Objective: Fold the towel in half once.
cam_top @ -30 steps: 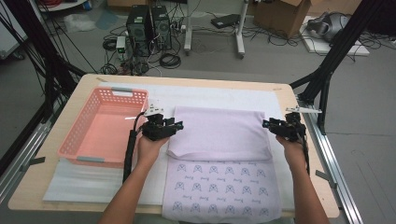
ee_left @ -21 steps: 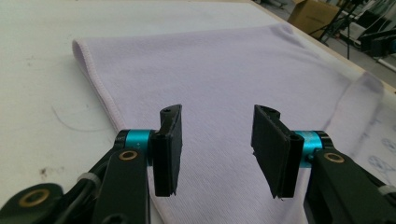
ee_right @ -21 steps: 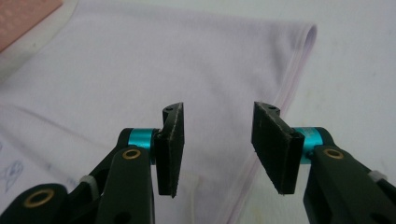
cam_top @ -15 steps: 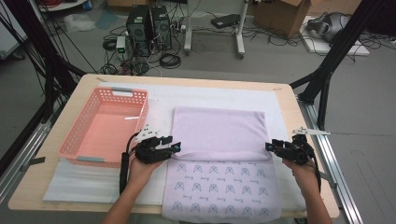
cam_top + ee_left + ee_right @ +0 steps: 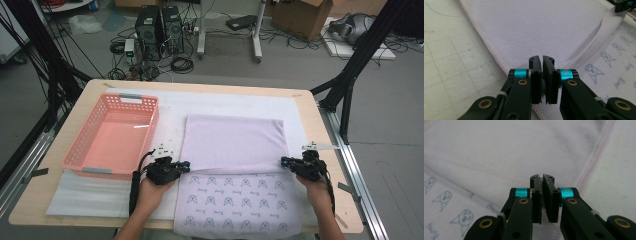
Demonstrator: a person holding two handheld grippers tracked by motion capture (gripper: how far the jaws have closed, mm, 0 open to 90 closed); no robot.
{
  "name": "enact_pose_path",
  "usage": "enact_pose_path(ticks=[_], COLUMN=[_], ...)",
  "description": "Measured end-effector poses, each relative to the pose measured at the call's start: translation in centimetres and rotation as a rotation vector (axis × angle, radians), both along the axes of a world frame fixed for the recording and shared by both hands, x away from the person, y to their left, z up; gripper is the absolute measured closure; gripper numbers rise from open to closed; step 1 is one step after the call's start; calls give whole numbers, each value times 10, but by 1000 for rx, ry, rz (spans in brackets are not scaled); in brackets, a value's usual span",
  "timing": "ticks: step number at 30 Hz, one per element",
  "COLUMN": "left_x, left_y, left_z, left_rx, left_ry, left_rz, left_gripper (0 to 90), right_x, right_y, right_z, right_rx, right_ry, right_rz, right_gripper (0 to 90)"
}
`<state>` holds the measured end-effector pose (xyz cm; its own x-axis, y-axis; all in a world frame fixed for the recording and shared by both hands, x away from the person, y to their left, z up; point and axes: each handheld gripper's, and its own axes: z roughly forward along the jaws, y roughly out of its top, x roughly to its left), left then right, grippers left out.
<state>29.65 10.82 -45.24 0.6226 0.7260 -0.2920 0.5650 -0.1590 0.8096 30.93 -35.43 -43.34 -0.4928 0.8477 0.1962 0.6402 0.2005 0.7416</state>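
A lavender cloth (image 5: 232, 140) lies on the white mat, its plain far half folded over a near part printed with small figures (image 5: 235, 200). My left gripper (image 5: 186, 164) sits at the left end of the flap's near hem, and my right gripper (image 5: 283, 161) at the right end. Both pairs of jaws have just been closing. In the left gripper view the left gripper (image 5: 542, 58) is shut with the cloth (image 5: 536, 27) hem pinched low between its pads. In the right gripper view the right gripper (image 5: 542, 177) likewise pinches the cloth (image 5: 499, 150) by its stitched edge.
A pink plastic basket (image 5: 75, 157) stands empty on the left of the table. The white mat (image 5: 225, 102) covers most of the wooden tabletop (image 5: 320, 130). Black frame posts stand at both sides, and computers and cables lie on the floor beyond.
Both hands have moved toward the near side along the cloth's edges and sunk to the flap's near corners. Their jaws, apart before, now stand together on the cloth.
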Motion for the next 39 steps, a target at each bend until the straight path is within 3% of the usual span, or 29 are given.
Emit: enact_pose_path(ticks=[6,9,18,22,32,39], left_x=[-9,-17,-51,-66,-95,-122], left_y=[4,5,12,14,22,21], left_z=[2,7,16,15,19,26], left_rx=[-52,-74,-81,-76,-83,-69], left_ry=[3,-10,-25,-20,-29,-52], left_rz=[4,1,-38,-55,-86,-146], left_gripper=[857,858,858,857,857,857], right_x=[-25,-39,-71,-86,-122,-147], right_y=[-5,-10,-17,-15,-16,-19], right_z=[1,2,0,0,6,11], right_rx=[-23,19,32,10,30,40], right_ry=[-34,-53,-47,-46,-55,-65], right_rz=[7,1,47,82,105,117], right_gripper=[870,870,869,869,870,870])
